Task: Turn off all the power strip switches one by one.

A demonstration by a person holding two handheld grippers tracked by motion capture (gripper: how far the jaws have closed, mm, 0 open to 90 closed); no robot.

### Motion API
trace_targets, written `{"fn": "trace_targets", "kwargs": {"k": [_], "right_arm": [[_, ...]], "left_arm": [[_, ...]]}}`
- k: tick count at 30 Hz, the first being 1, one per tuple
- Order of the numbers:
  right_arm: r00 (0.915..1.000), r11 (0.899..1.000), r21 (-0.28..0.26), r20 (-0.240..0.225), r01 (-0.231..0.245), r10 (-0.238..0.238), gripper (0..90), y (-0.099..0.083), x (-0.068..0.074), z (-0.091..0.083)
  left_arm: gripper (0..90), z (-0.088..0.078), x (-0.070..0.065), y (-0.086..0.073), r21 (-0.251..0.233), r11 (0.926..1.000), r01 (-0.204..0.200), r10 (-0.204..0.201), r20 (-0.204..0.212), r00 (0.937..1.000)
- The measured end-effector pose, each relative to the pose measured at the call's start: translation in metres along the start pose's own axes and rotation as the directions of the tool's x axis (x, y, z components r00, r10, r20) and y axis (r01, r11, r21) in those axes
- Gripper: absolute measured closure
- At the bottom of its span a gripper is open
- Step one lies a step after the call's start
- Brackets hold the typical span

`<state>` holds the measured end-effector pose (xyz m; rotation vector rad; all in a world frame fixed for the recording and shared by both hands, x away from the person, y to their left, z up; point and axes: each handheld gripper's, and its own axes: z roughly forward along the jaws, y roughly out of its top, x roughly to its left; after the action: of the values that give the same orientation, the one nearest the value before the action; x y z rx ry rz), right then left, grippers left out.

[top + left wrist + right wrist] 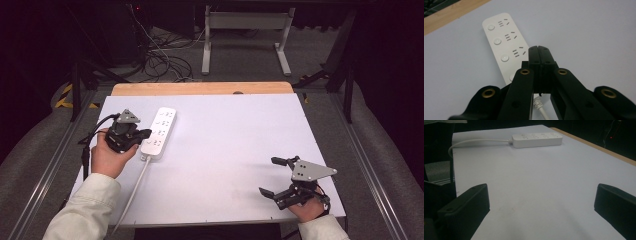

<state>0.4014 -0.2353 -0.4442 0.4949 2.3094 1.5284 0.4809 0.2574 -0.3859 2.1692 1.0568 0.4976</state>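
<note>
High view: white power strip lies flat at table's left, long axis running away from the person, cord trailing toward the near edge. Left gripper clenched on nothing, tips at the strip's near part.

Left gripper view: jaws pressed together above strip; prob. rigid, light, smooth plastic, best pinched across its narrow sides.

Right gripper view: right gripper jaws wide apart, idle; strip far off.

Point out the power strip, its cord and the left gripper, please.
power strip [159,131]: high view, middle of its white top face.
cord [136,186]: high view, mid-length of the white cable.
left gripper [539,50]: left gripper view, tips of its shut fingers.
</note>
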Motion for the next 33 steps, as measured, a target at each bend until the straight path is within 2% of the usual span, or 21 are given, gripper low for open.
{"fn": "trace_targets", "kwargs": {"k": [4, 5, 8, 14, 17, 23, 33], "right_arm": [[1.0000, 1.000, 0.000, -0.002, 0.000, 0.000, 0.3, 0.000, 0.000, 0.000], [1.0000, 1.000, 0.000, -0.002, 0.000, 0.000, 0.3, 0.000, 0.000, 0.000], [1.0000, 1.000, 0.001, -0.005, 0.000, 0.000, 0.3, 0.000, 0.000, 0.000], [1.0000, 1.000, 0.001, -0.007, 0.001, -0.001, 0.3, 0.000, 0.000, 0.000], [0.9999, 1.000, 0.004, -0.011, 0.000, 0.000, 0.3, 0.000, 0.000, 0.000], [0.9999, 1.000, 0.004, -0.014, -0.002, 0.002, 0.3, -0.001, 0.000, 0.000], [0.9998, 1.000, 0.010, -0.019, -0.001, 0.001, 0.4, -0.001, -0.001, 0.000]], "left_arm": [[89.9, 0.007, 0.004, 0.000, 0.034, 0.9994, 0.002, -0.002, -0.001, 1.0000], [89.9, 0.010, 0.005, 0.000, 0.048, 0.9988, 0.011, -0.012, 0.007, 0.9999], [90.0, 0.022, 0.013, -0.002, 0.085, 0.9957, 0.035, -0.035, -0.005, 0.9994], [90.0, 0.033, 0.022, -0.005, 0.098, 0.9935, 0.057, -0.057, -0.005, 0.9984], [90.0, 0.038, 0.025, -0.006, 0.103, 0.9923, 0.069, -0.071, 0.016, 0.9974], [90.0, 0.048, 0.029, -0.008, 0.135, 0.9882, 0.072, -0.074, 0.007, 0.9972], [90.0, 0.057, 0.032, -0.011, 0.172, 0.9820, 0.078, -0.076, -0.017, 0.9969]]}}
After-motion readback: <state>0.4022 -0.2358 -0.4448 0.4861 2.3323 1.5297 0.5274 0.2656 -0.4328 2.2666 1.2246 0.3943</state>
